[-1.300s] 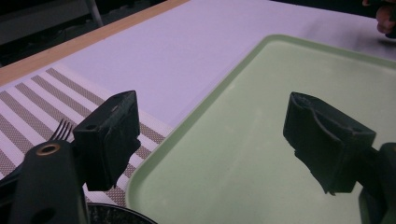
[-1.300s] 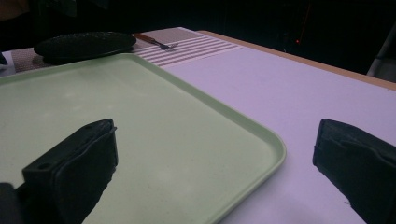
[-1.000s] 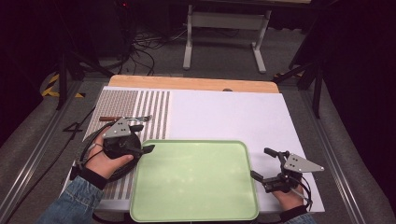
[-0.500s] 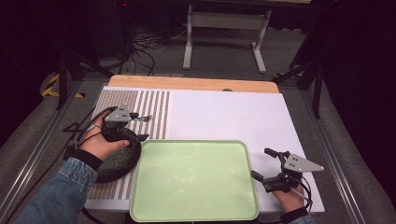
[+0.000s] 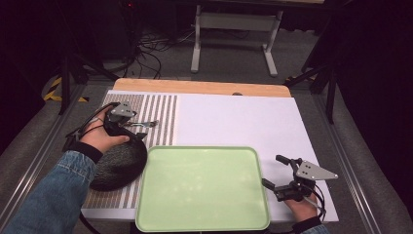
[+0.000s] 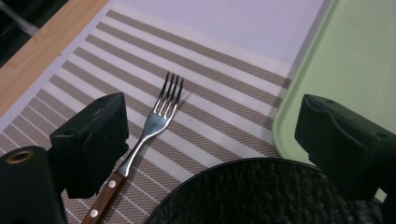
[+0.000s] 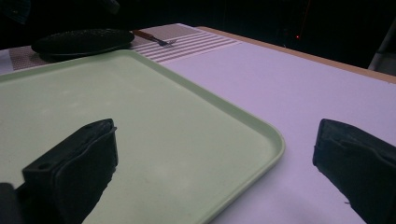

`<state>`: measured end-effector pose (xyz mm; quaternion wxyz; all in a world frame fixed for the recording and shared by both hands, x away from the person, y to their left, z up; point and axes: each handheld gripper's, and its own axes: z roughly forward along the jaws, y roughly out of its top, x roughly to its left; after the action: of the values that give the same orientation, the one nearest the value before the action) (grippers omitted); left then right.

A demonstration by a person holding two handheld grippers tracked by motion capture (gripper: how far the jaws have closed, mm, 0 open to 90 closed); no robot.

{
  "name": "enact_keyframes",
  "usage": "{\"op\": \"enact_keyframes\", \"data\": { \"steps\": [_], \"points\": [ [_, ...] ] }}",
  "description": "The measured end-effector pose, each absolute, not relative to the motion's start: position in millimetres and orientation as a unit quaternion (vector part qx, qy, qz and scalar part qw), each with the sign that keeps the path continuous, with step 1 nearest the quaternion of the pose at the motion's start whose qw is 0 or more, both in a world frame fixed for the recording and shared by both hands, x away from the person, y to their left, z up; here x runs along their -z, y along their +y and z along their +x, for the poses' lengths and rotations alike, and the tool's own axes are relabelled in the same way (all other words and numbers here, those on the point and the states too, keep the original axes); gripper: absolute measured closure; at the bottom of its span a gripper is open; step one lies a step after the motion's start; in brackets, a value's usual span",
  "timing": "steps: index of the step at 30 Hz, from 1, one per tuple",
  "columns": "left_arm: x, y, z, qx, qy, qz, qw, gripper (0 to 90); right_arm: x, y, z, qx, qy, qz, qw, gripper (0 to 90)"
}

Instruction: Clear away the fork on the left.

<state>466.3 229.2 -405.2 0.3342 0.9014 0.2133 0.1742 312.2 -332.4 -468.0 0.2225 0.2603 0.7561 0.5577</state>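
A fork [image 5: 142, 124] with a wooden handle lies on the striped placemat [image 5: 160, 109] at the left. My left gripper [image 5: 130, 126] hovers over the fork's handle end, open, holding nothing. In the left gripper view the fork [image 6: 159, 119] lies just inside the left jaw of that gripper [image 6: 212, 116], tines pointing away. A dark round plate [image 5: 117, 163] sits on the mat just nearer than the fork. A pale green tray [image 5: 202, 187] lies empty at the front centre. My right gripper [image 5: 273, 170] rests open at the tray's right edge, its jaws either side of the tray rim [image 7: 275, 140].
A white sheet [image 5: 243, 122] covers the table to the right of the placemat. A wooden strip [image 5: 199, 87] runs along the far edge. The plate [image 6: 261, 196] nearly touches the tray [image 6: 345, 56]. Cables and a stand's legs lie on the floor beyond.
My left gripper has moved away from the person, from above the dark plate to the fork behind it. The right gripper and the tray have stayed put.
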Motion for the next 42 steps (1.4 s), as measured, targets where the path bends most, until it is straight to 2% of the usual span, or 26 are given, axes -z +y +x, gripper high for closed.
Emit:
{"op": "enact_keyframes", "data": {
  "steps": [7, 18, 24, 29, 36, 39, 42],
  "points": [
    [412, 237, 485, -0.173, 0.240, 0.895, 0.333, 11.9, 469, -332, 312, -0.559, 0.756, 0.260, 0.220, 0.4],
    [420, 247, 505, -0.181, 0.241, 0.897, 0.323, 16.1, 469, -332, 312, -0.558, 0.758, 0.259, 0.219, 0.4],
    [425, 247, 510, -0.182, 0.251, 0.898, 0.312, 15.6, 469, -333, 312, -0.558, 0.757, 0.259, 0.218, 0.4],
    [429, 248, 514, -0.178, 0.262, 0.902, 0.294, 18.6, 470, -333, 312, -0.558, 0.758, 0.259, 0.218, 0.4],
    [434, 255, 519, -0.199, 0.254, 0.906, 0.273, 19.3, 470, -332, 312, -0.562, 0.755, 0.257, 0.218, 0.4],
    [437, 257, 522, -0.181, 0.269, 0.905, 0.277, 23.7, 470, -332, 312, -0.561, 0.756, 0.257, 0.218, 0.4],
    [439, 258, 524, -0.182, 0.270, 0.907, 0.267, 23.7, 470, -332, 312, -0.561, 0.756, 0.258, 0.217, 0.4]
  ]
}}
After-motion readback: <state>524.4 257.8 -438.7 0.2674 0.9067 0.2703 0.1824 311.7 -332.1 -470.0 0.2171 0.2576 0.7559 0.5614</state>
